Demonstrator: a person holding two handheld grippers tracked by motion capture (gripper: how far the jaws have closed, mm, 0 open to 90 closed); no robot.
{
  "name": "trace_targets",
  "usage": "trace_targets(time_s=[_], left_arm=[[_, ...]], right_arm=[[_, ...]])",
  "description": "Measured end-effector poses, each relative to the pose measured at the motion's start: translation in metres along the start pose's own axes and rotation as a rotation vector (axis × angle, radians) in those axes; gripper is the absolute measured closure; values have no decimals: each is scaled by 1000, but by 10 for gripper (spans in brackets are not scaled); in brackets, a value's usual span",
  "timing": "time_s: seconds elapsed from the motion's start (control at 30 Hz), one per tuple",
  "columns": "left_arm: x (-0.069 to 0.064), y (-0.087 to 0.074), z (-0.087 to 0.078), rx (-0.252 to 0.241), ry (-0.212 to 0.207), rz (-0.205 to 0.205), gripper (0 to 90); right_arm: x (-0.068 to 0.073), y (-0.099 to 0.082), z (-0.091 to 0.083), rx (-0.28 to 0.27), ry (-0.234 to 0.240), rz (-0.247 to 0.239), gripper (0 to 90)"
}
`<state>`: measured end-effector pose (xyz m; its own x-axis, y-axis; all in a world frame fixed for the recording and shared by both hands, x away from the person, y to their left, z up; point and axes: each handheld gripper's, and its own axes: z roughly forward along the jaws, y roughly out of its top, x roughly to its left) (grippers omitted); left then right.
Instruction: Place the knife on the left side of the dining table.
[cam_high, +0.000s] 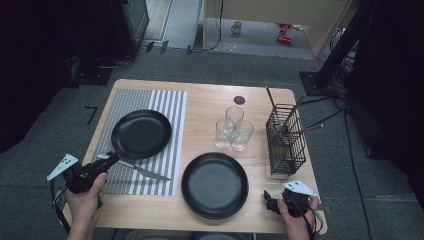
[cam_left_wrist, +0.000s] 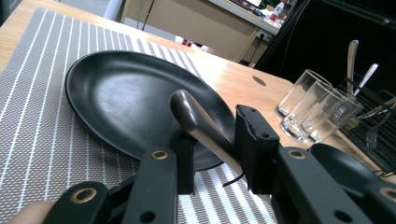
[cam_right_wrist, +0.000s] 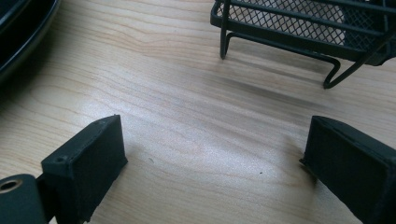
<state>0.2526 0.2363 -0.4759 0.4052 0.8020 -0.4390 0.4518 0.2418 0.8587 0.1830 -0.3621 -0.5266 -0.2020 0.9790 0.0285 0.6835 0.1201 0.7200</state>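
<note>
A person seated at the near edge of a wooden table (cam_high: 210, 100) works a hand-held gripper in each hand; the left gripper (cam_high: 102, 162) sits at the near left corner, over the striped grey placemat (cam_high: 145, 100), with a table knife (cam_high: 142, 170) lying between its jaws; in the left gripper view the knife's rounded metal handle (cam_left_wrist: 191, 114) rises between the two black pads, which stand slightly apart from it, so the grip looks loose rather than clamped; the blade lies on the mat, pointing right toward the middle of the table, just near of a black plate (cam_high: 141, 134) that rests on the placemat; the handle end of the knife reaches up against that plate's near rim.

The right gripper (cam_high: 272, 202) rests at the near right corner of the table, its jaws spread wide with nothing but bare wood between them; a second black plate (cam_high: 215, 185) lies just to its left on the bare table, near the front edge; a black wire cutlery basket (cam_high: 286, 142) stands beyond it on the right side, holding a few pieces of cutlery upright; three clear drinking glasses (cam_high: 232, 130) cluster together in the middle of the table, between the far plate and the basket.
</note>
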Motion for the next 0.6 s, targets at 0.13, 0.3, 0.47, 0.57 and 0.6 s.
trace_targets(time_s=[0.13,0.3,0.47,0.57,0.6], left_arm=[[8,-7,1,10,26,2,666],[17,-13,4,26,46,-7,616],[22,-16,4,35,54,-12,593],[25,-18,5,50,68,-19,571],[27,-18,6,57,73,-30,565]], right_arm=[[0,0,0,0,0,0,52],[0,0,0,0,0,0,52],[0,0,0,-1,5,-7,53],[0,0,0,0,8,-9,53],[0,0,0,0,9,-10,53]])
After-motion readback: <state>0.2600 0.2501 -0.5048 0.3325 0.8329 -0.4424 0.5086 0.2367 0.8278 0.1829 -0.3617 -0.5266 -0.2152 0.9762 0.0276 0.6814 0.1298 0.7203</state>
